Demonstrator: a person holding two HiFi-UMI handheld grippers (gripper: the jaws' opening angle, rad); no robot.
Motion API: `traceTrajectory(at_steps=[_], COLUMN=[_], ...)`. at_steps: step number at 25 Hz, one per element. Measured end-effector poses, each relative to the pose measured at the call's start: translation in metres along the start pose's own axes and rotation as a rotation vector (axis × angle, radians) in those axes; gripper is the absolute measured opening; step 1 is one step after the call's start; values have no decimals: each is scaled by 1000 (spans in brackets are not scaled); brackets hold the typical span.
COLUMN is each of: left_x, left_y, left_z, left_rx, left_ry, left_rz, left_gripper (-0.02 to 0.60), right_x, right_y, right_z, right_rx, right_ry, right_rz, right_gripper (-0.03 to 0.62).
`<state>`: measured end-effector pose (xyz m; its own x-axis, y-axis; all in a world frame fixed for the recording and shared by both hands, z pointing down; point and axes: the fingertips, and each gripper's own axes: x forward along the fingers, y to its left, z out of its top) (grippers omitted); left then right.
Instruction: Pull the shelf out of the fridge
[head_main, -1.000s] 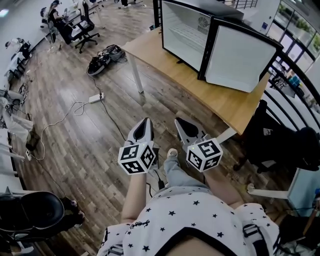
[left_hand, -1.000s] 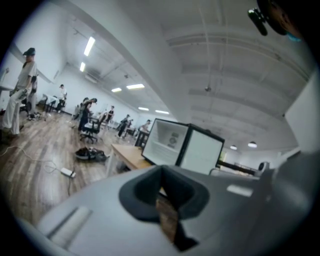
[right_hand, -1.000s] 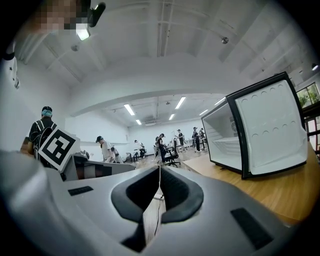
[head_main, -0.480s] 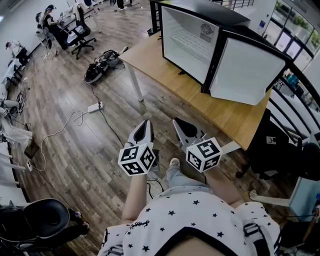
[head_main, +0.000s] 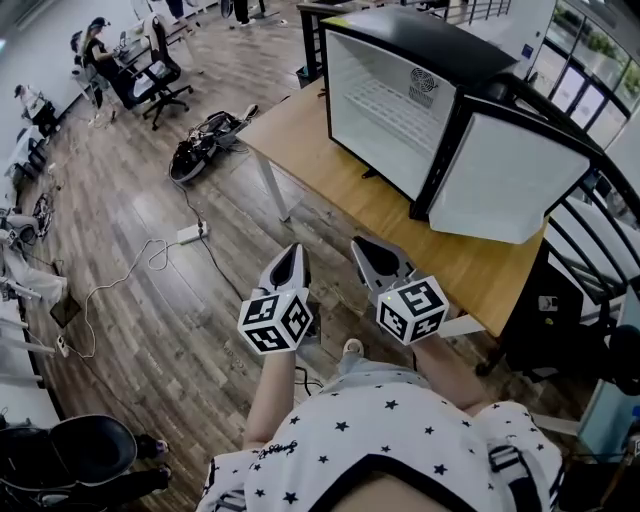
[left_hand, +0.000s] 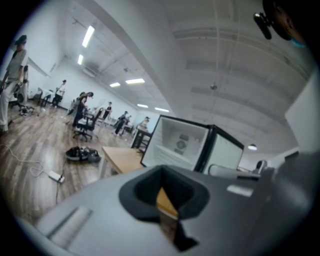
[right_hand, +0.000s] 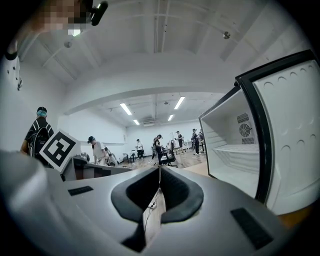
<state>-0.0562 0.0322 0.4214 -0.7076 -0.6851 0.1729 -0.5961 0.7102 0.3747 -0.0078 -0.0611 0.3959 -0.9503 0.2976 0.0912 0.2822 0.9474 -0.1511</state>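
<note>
Left gripper (head_main: 291, 256) and right gripper (head_main: 366, 250), closed empty, hang near table (head_main: 300, 140) edge.

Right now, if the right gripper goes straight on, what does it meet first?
Likely the table edge, left of the open fridge; height is unclear, so the right gripper may pass over it.

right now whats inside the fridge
The open fridge holds one white wire shelf at mid height and a round fan vent on the back wall. Nothing shows on the shelf. The hinge-side wall is mostly hidden behind the door.
</note>
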Motion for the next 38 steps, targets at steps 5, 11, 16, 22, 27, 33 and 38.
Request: traceTrajectory(at_steps=[5,11,16,22,27,33,38], left_x=[37,73,96,118,128,157,191], left_y=[11,18,17,4,2,9,15], left_z=[13,17,13,10,10,20,29], left_rx=[-8,-5,-23,-27,-31,-26,-16], left_ry=[-13,-13,2,23,35,53,88], left_rz=[5,8,-5,-49,-75,-133,-209], left_gripper=[6,6,6,6,6,6,6], right_x=[30,55,60,59,57,72,91], right_y=[-27,-54,-68,-83,-91,-105,-120], right_z=[6,9,6,4,0,3,10], right_rx=[-11,-18,-12,4,20,25,23], right_ry=[-1,-6,2,5,6,-10,-31], right_rz=[10,10,3,-30,-63,-124,-205], right_gripper=[21,21,21,21,21,21,21])
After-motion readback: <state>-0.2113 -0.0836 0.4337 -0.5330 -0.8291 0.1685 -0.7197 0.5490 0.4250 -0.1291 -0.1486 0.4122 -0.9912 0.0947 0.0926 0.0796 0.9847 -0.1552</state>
